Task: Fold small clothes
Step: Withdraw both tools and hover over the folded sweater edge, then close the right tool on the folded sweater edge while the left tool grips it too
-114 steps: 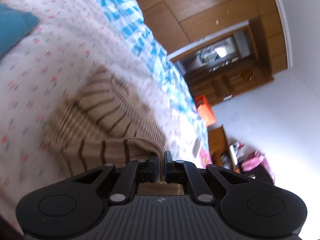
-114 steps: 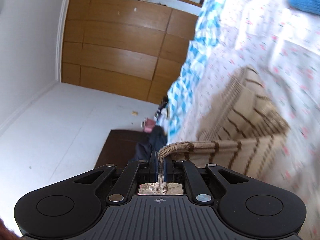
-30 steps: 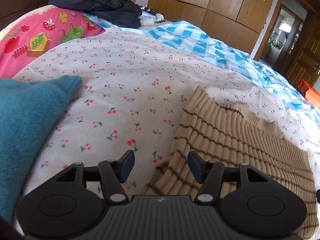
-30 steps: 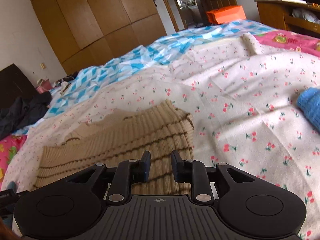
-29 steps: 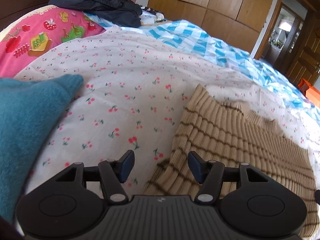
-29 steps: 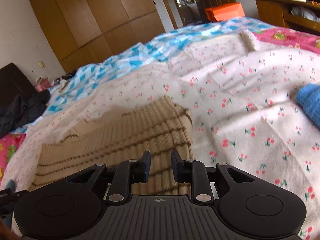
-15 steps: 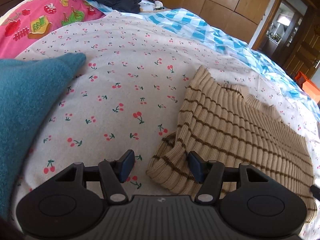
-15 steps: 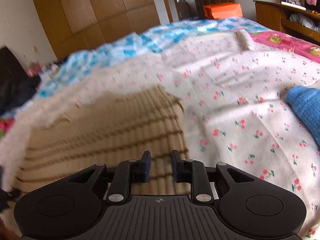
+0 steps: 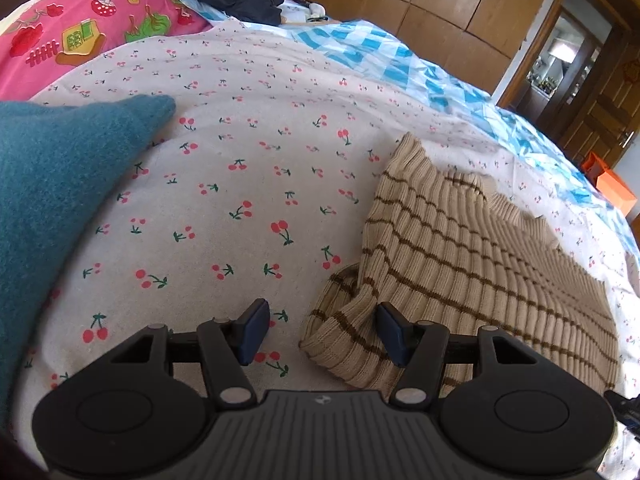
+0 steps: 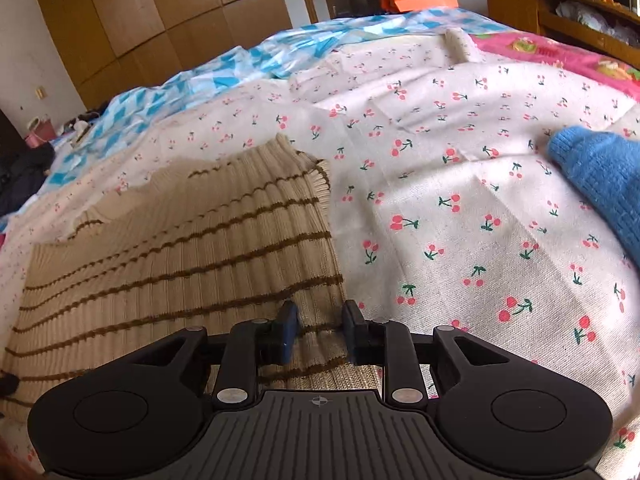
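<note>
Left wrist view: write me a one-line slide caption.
Open left claw poised at the rumpled corner of a striped beige sweater on a cherry-print sheet, teal knit alongside.

Left hand-held gripper [image 9: 322, 334] agape over striped sweater [image 9: 460, 276]

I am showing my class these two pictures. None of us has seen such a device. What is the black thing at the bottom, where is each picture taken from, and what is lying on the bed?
No robot here: a person holds a two-finger tool in each hand, and a wide-angle camera on each tool looks forward along its fingers. The black shape at the bottom is the tool itself.

One picture comes from the left gripper, the other from the right gripper. Both are open and hold nothing.

On the cherry-print sheet lies a beige striped sweater, spread out, with its near corner bunched up between the left fingers. The right tool sits over the sweater's other edge. A teal knit lies to the left, and a blue knit to the right. Folding is the job.
</note>
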`<state>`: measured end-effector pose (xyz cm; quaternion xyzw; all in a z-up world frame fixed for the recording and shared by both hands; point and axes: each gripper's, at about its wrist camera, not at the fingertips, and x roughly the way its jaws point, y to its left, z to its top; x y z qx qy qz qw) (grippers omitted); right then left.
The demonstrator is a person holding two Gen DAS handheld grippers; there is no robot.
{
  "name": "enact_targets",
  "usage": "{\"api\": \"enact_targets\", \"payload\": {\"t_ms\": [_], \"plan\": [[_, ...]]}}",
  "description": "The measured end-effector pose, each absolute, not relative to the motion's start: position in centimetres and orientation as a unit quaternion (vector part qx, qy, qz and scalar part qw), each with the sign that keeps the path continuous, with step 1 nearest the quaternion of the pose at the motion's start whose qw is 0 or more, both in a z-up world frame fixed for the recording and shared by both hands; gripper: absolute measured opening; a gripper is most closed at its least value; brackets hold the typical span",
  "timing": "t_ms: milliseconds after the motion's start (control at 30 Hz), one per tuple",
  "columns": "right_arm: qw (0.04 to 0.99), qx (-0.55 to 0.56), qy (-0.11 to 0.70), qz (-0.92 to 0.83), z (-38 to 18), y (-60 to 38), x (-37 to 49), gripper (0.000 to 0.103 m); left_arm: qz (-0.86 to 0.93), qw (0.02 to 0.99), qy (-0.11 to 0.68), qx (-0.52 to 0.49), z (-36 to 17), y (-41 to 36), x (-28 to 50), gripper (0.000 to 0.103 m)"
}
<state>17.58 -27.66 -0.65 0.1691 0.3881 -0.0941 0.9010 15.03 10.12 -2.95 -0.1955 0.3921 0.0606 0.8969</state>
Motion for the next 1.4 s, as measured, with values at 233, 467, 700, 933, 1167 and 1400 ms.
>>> {"api": "enact_targets", "payload": {"t_ms": [233, 467, 700, 933, 1167, 1400], "plan": [[0.898, 0.170, 0.397, -0.083, -1.2, -28.2, 17.4, 0.027, 0.073, 0.899, 0.376, -0.213, -2.2, 10.1, 13.9, 0.062], [0.902, 0.161, 0.392, -0.084, -0.4, -28.2, 17.3, 0.028, 0.077, 0.889, 0.381, -0.243, -2.3, 10.8, 12.4, 0.062], [0.910, 0.156, 0.375, -0.077, 1.7, -27.1, 16.9, 0.030, 0.075, 0.893, 0.386, -0.219, -2.5, 10.1, 12.4, 0.062], [0.913, 0.110, 0.393, 0.016, 4.5, -20.3, 20.3, 0.030, 0.054, 0.882, 0.386, -0.267, -2.5, 10.6, 11.8, 0.062], [0.896, 0.060, 0.431, 0.095, 5.0, -10.6, 26.1, 0.031, 0.040, 0.880, 0.387, -0.274, -2.8, 10.9, 12.3, 0.062], [0.870, 0.018, 0.473, 0.138, 4.6, -3.1, 31.1, 0.039, 0.022, 0.878, 0.388, -0.280, -3.1, 11.1, 12.7, 0.063]]}}
